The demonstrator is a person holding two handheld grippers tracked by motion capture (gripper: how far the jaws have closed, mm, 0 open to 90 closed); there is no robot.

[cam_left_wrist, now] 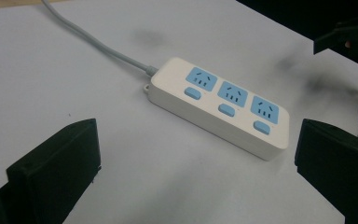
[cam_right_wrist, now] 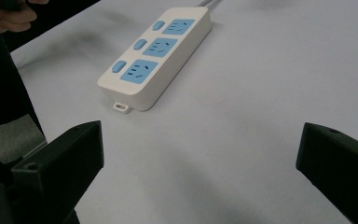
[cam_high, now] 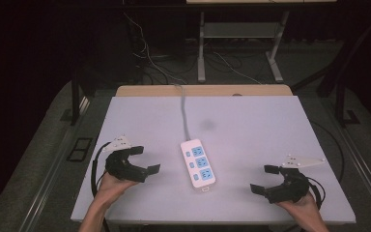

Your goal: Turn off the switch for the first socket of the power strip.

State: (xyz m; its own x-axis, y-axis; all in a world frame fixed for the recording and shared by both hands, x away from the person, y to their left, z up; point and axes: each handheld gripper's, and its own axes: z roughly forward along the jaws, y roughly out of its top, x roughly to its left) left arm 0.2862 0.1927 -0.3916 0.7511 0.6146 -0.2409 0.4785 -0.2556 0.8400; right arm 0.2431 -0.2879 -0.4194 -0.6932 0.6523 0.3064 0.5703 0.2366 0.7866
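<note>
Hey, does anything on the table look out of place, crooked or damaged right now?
Nothing looks damaged or spilled. The white power strip lies flat but slightly askew to the table edges. The table's surface carries a few dark smudges. Both tools, left and right, stand open, clear of the strip.

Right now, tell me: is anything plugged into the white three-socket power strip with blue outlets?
No: in the left gripper view all three blue outlets of the white power strip stand empty.
</note>
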